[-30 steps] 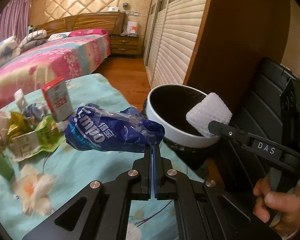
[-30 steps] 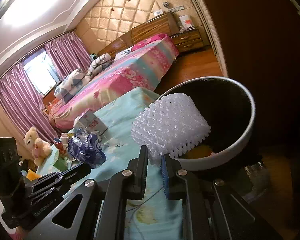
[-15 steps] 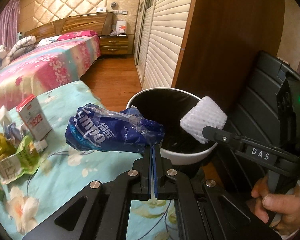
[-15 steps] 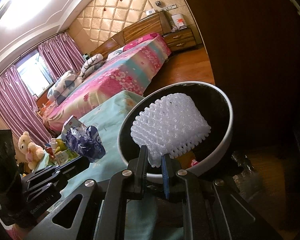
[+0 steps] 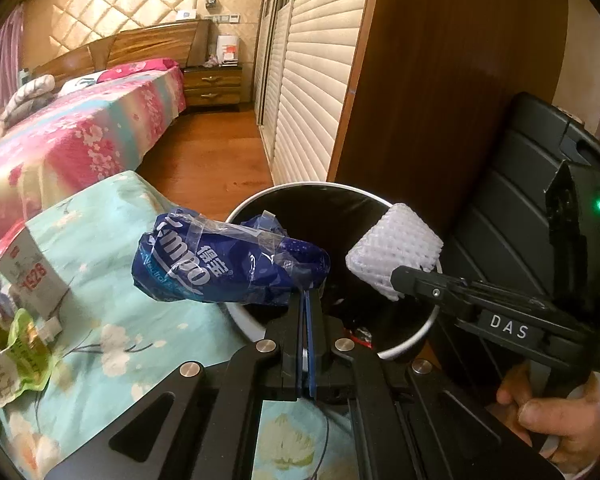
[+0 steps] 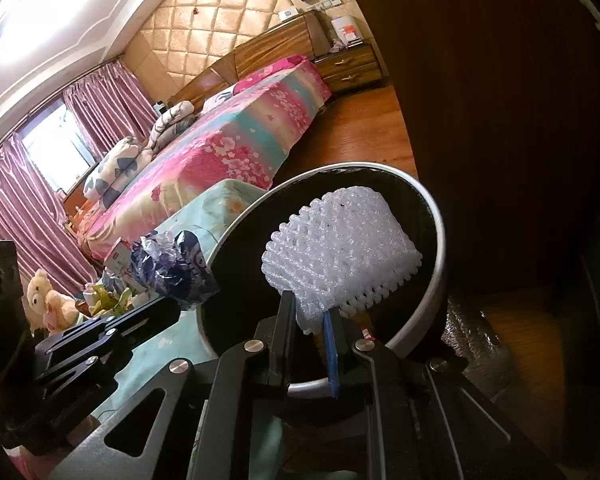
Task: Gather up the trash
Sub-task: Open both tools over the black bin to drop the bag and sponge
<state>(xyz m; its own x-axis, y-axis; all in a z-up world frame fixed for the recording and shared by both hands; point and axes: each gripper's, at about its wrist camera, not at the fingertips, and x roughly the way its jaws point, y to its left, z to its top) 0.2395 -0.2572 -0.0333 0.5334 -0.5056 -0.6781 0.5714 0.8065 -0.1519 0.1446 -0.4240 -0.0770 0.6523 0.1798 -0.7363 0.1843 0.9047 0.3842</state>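
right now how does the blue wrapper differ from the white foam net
The blue wrapper is glossy, printed, crumpled film; the white foam net is plain, matte mesh.
The wrapper hangs mostly over the tablecloth at the bin's rim; the net hangs over the bin's opening.
The left gripper pinches the wrapper; the right gripper pinches the net.
Both are held off the table.

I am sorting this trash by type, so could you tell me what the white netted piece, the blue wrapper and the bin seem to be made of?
White netted piece: probably soft foam mesh; matte with open diamond cells.
Blue wrapper: thin plastic film; glossy, crinkled, partly see-through.
Bin: smooth white outside, possibly plastic or coated metal; the black inside may be a liner.
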